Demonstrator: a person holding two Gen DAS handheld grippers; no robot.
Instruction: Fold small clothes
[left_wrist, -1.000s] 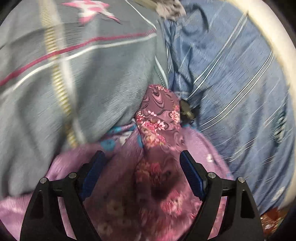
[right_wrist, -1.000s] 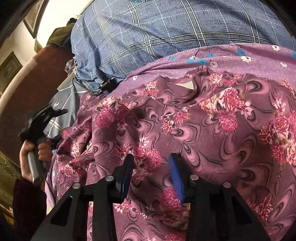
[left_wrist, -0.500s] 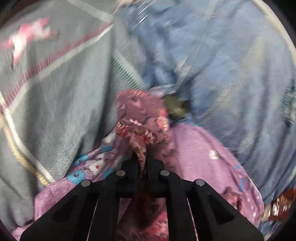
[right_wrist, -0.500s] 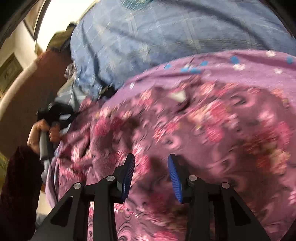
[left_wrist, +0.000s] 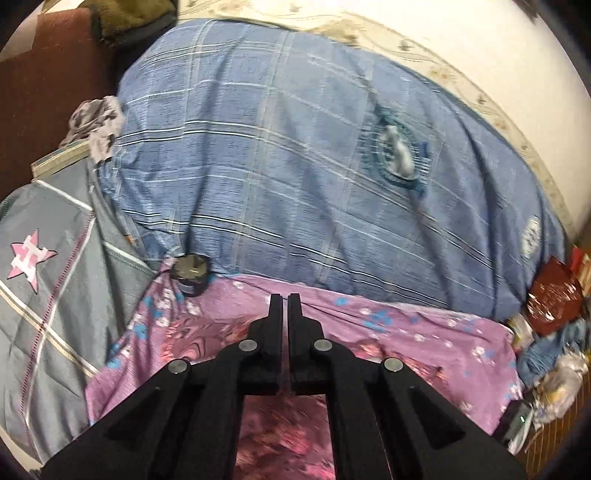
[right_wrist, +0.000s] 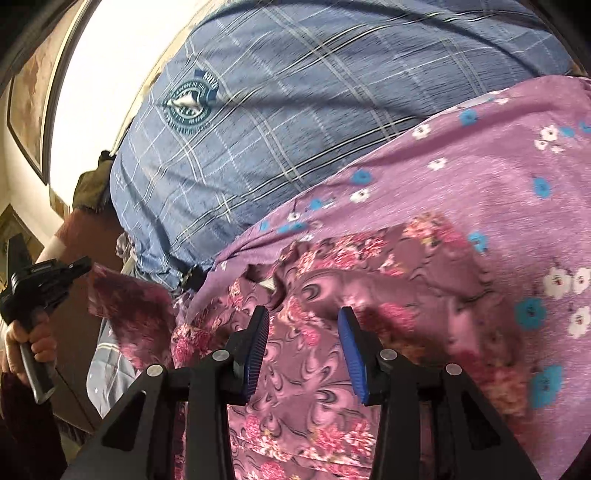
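Observation:
A maroon floral garment lies spread on a lilac flowered sheet, its white neck label showing. My left gripper is shut, and floral cloth hangs under its fingers. The right wrist view shows the same left gripper raised at the far left in a person's hand, with a lifted corner of the garment at its tip. My right gripper sits low over the garment's middle. Its jaws are opening slightly, the blue pads apart, with flat cloth between them.
A blue plaid duvet bulges behind the sheet. A grey blanket with a pink star lies to the left. A small dark jar sits where the three meet. Loose clutter piles at the right edge.
My left gripper shut on the garment's corner and rose, lifting that corner off the bed. My right gripper slid across the garment toward the neck label, jaws still apart.

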